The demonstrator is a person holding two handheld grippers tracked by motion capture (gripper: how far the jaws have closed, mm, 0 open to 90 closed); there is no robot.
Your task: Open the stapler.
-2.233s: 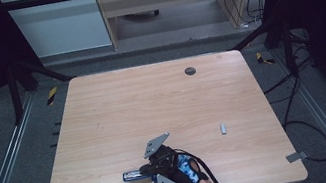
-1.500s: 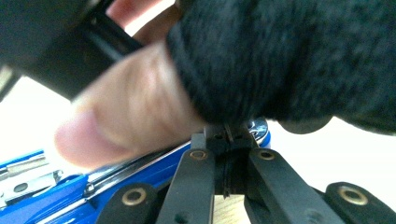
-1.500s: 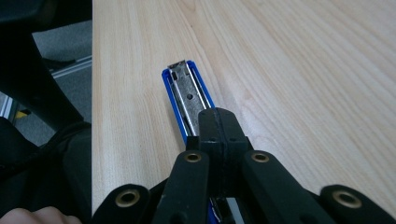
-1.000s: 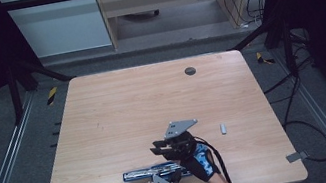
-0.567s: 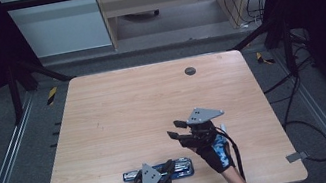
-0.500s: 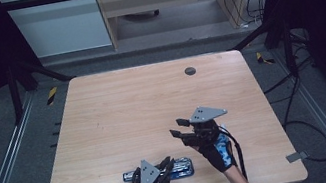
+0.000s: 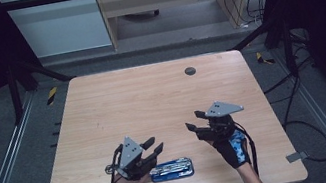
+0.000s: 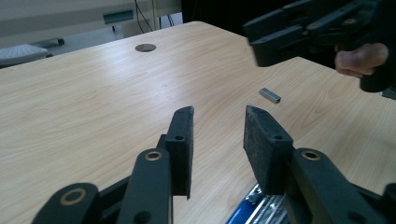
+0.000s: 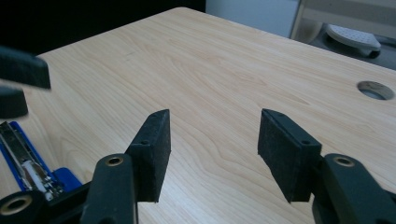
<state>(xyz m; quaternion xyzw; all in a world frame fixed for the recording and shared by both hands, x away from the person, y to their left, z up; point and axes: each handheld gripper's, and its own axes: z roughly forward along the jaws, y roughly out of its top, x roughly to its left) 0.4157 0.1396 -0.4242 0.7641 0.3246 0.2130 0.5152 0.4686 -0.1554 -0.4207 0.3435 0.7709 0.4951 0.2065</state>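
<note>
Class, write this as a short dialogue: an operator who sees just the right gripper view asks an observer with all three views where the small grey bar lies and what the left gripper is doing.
Operator: I see the table and one end of a blue stapler. Where is the small grey bar?
Observer: The left gripper view shows the small grey bar lying flat on the table near the right gripper.
Operator: And the left gripper?
Observer: The left gripper is open with nothing between its jaws, by the stapler's left end in the high view.
</note>
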